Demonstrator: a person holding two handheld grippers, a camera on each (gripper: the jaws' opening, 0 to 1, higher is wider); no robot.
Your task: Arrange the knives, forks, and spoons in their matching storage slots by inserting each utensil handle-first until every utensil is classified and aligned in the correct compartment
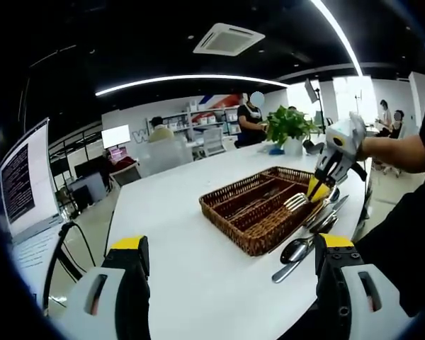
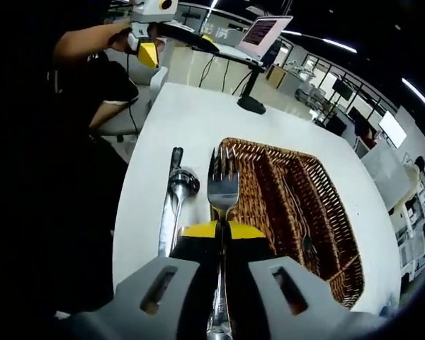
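A brown wicker basket [image 1: 258, 205] with long compartments sits on the white table [image 1: 177, 262]; a few utensils lie inside it [image 2: 297, 212]. My right gripper [image 2: 222, 230] is shut on a steel fork [image 2: 223, 180], tines pointing forward, over the basket's near edge [image 2: 230, 145]. In the left gripper view the right gripper [image 1: 319, 185] holds that fork [image 1: 296, 202] at the basket's right side. Loose spoons [image 1: 297, 249] and other cutlery [image 1: 333, 209] lie on the table beside the basket; a spoon [image 2: 177, 191] lies left of the fork. My left gripper [image 1: 231, 243] is open and holds nothing, back from the basket.
A laptop on a stand [image 1: 25, 177] is at the table's far left edge, its black base [image 2: 251, 105] on the table. A potted plant [image 1: 290, 127] stands beyond the basket. A person's arm [image 2: 92, 42] holds the left gripper [image 2: 149, 42]. People sit in the background.
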